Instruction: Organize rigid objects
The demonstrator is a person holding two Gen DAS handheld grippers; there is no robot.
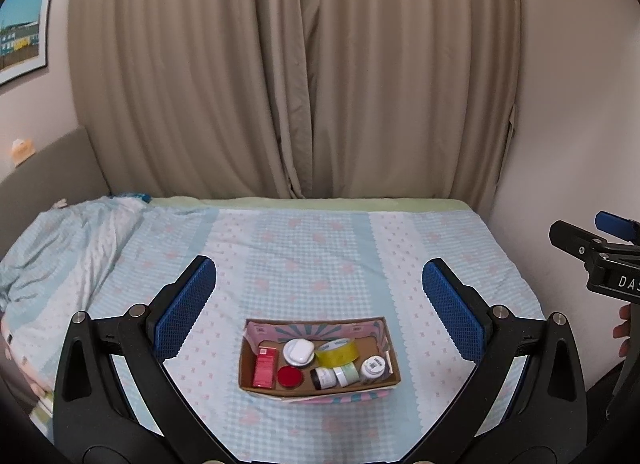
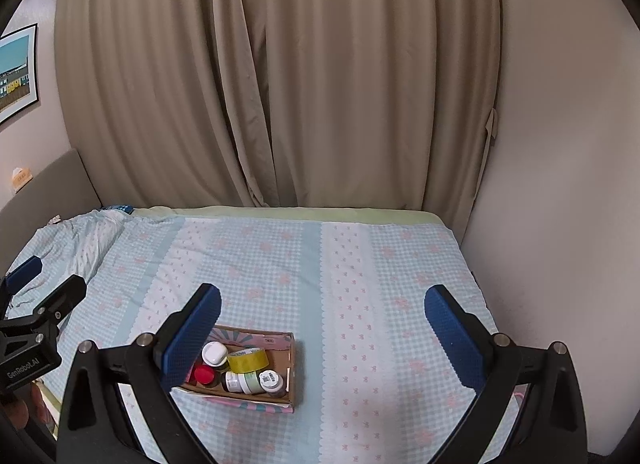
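Note:
A shallow cardboard box (image 1: pixel 392 360) sits on the bed near its front edge. It holds a red carton (image 1: pixel 265 367), a white round case (image 1: pixel 298 351), a red lid (image 1: pixel 289 376), a yellow tape roll (image 1: pixel 337 353), a dark bottle (image 1: pixel 324 378) and a white jar (image 1: pixel 373 368). My left gripper (image 1: pixel 319 292) is open and empty, held above and behind the box. My right gripper (image 2: pixel 322 322) is open and empty, to the right of the box (image 2: pixel 291 368); its left finger hides the box's left part. The tape roll (image 2: pixel 248 360) shows there too.
The bed has a light blue checked sheet (image 1: pixel 320 248). A rumpled blanket (image 1: pixel 68 240) lies at its left. Beige curtains (image 1: pixel 296 72) hang behind. A wall (image 2: pixel 560 184) runs along the bed's right side. A padded headboard (image 1: pixel 48 168) stands at the left.

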